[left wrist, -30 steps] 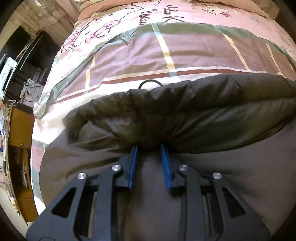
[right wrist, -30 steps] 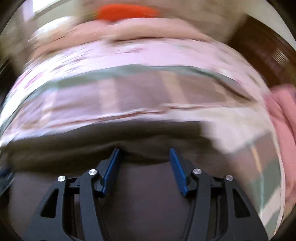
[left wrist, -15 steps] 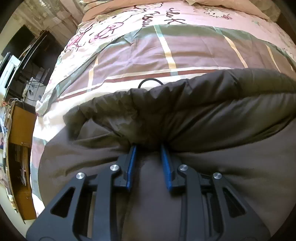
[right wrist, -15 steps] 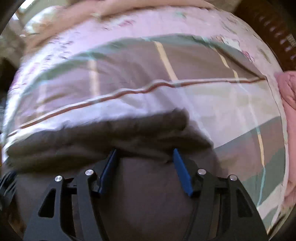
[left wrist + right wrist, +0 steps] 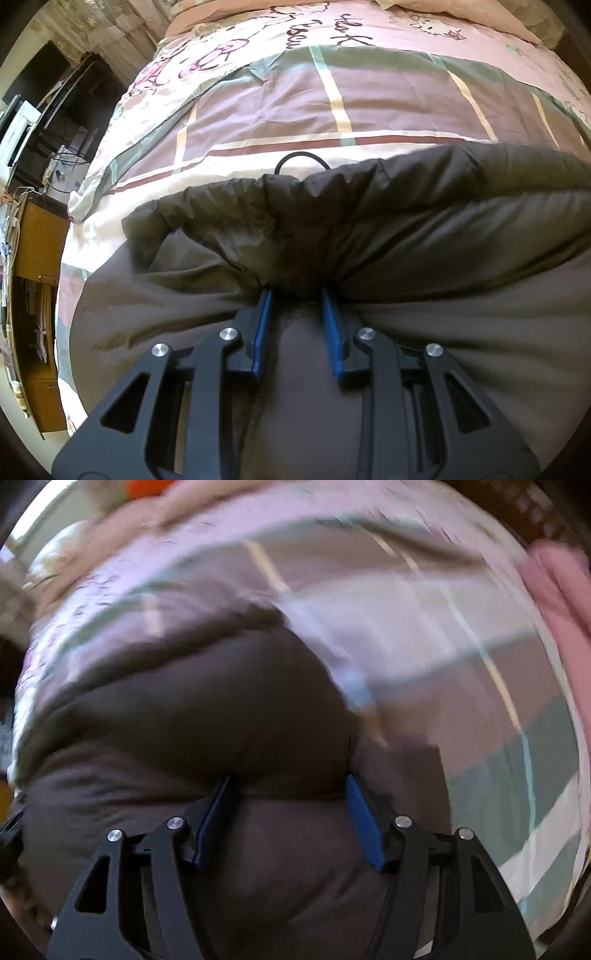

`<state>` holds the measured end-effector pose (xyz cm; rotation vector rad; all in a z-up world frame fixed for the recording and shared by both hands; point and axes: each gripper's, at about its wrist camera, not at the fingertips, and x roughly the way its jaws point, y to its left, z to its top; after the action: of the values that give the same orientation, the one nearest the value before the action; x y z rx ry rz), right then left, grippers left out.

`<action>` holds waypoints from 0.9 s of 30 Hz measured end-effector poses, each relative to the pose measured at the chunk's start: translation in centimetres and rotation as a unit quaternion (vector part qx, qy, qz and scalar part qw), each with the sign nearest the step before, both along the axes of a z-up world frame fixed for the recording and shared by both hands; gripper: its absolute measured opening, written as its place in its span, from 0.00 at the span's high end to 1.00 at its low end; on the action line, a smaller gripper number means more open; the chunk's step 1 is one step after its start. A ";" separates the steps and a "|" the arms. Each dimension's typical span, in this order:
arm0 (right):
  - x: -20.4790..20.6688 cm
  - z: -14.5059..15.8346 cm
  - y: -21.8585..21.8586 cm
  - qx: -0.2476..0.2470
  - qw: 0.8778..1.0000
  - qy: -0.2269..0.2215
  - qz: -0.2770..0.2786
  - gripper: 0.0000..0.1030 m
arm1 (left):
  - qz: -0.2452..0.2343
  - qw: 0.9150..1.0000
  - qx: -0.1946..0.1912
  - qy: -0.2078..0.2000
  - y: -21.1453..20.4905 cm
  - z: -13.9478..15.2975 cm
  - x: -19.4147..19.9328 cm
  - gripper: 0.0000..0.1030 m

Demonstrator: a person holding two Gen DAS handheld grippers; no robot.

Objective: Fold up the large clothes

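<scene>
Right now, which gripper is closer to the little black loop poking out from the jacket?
Left. The left gripper pinches the puffy jacket just below the black loop. The right gripper clamps another part, with no loop visible.

A bed carries a plaid duvet cover in mauve, green and cream blocks, with a pink cartoon-cat print toward its far end. A thin black cord loop lies on the cream stripe. Beside the bed stand a wooden cabinet and a dark TV stand. A pink blanket lies at the right edge
</scene>
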<state>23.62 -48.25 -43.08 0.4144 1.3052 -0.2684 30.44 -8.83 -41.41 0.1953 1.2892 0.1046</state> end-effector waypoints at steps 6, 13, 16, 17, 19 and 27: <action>0.2 7.5 5.0 -0.010 0.993 -0.118 0.031 0.41 | 0.042 0.996 -0.045 -0.064 4.0 5.7 -4.0 0.42; 4.9 11.4 26.6 0.138 0.944 -0.104 0.281 0.41 | 0.152 0.984 -0.066 -0.067 15.3 6.2 -10.0 0.42; 6.9 10.0 34.9 0.191 0.924 -0.068 0.324 0.41 | 0.192 0.973 -0.120 -0.039 19.0 4.0 -11.1 0.40; 7.0 9.3 38.1 0.193 0.922 -0.056 0.332 0.41 | 0.194 0.972 -0.126 -0.036 19.3 3.6 -11.4 0.39; 7.8 8.2 42.2 0.162 0.925 -0.040 0.341 0.42 | 0.192 0.972 -0.132 -0.036 19.7 3.1 -12.0 0.39; 11.7 1.3 48.9 -0.068 0.929 -0.017 0.362 0.54 | 0.179 0.973 -0.146 -0.018 19.2 1.2 -13.4 0.39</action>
<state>35.28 0.69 -41.77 -0.1964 1.3091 0.2702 17.06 10.39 -40.18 -0.2928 1.2771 0.2235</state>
